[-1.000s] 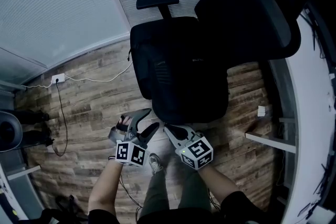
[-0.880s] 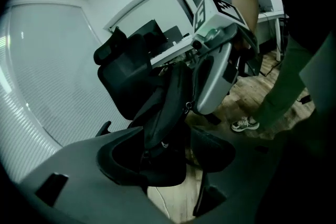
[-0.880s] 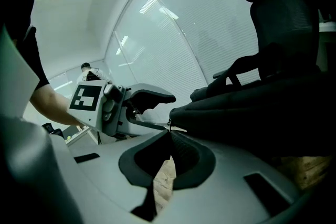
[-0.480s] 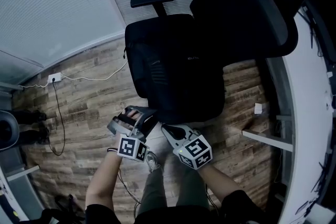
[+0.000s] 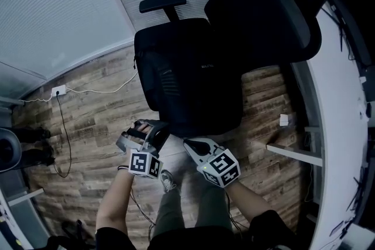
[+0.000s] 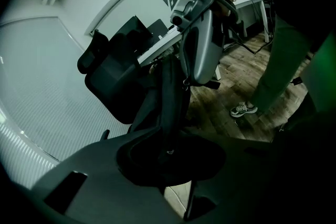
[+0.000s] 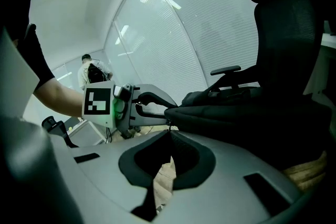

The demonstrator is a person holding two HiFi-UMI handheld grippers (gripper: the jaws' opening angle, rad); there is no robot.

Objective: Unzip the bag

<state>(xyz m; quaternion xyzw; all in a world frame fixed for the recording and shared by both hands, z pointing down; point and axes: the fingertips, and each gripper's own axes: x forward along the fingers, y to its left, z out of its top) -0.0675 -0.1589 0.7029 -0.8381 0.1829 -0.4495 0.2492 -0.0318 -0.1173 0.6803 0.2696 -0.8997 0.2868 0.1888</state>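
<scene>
Status: grips are set, the unzip itself isn't started as far as I can see.

The bag (image 5: 187,79) lies on the seat of the chair (image 5: 263,14), black on black, with its near edge towards the person. Both grippers are at that near edge, just beside each other.

Left gripper (image 5: 153,129): the jaws have just been closing. In the left gripper view a fold of the bag's edge fabric runs between them with the pads on it. They're partly closed, not fully together, because the fabric is in the way. Reads as the anchor grip.

Right gripper (image 5: 187,143): jaws pressed together at the tips. The right gripper view shows a thin little tab pinched there, right at the bag's seam. I take it as the zip pull (image 7: 169,126), but it's too small to be sure.

Done: bag braced, pull (probably) in hand.
Left to do: the whole run of the zip. No view shows a gap in the bag, or any lining or contents. The zip line is too dark to trace, so I can't confirm where the slider sits.

Judgement: very early, travel at zero or close to it. The next move needs the right gripper drawing along the seam, away from the left one, with the left holding tension.
</scene>
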